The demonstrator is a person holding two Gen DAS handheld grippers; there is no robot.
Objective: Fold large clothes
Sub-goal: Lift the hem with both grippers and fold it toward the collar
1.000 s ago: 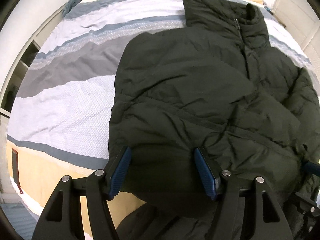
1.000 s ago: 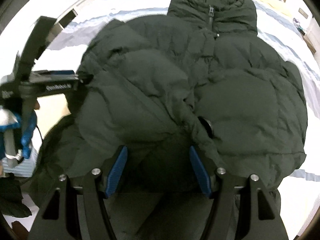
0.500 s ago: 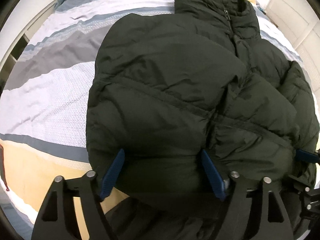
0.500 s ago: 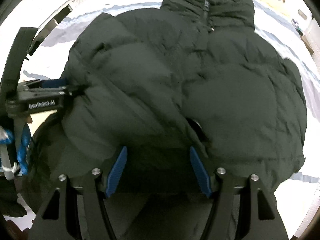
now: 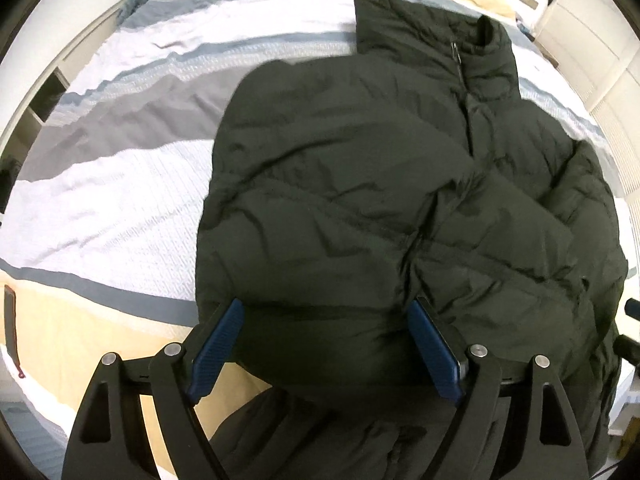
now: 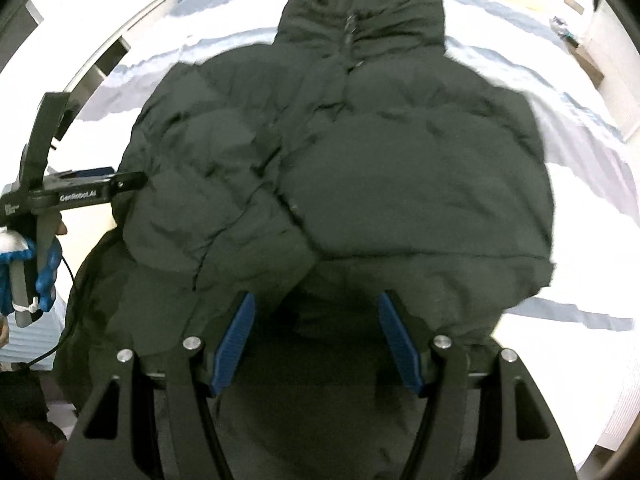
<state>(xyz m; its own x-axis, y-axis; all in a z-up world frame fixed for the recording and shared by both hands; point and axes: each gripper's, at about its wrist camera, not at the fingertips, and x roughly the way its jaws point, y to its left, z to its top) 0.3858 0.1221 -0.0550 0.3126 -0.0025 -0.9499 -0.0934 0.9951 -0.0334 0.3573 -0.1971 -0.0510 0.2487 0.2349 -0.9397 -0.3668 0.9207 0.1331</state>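
Observation:
A dark green puffer jacket (image 5: 380, 184) lies front up on the striped bed, collar far from me, both sleeves folded in across its chest. It also fills the right wrist view (image 6: 360, 152). My left gripper (image 5: 326, 320) is open, its blue pads straddling the jacket's near hem fold on the left side. My right gripper (image 6: 316, 316) is open over the near hem in the middle. The left gripper (image 6: 100, 184) shows in the right wrist view at the jacket's left edge. Nothing is pinched in either gripper.
The bedspread (image 5: 120, 168) has white, grey and tan stripes and lies bare to the left of the jacket. A white cabinet (image 5: 592, 32) stands at the far right. Part of the jacket hangs over the near bed edge (image 5: 280, 440).
Both grippers have drawn back slightly from the jacket, which now appears further away in the left wrist view. The jaws stayed open. The folded sleeves have settled flatter on the chest.

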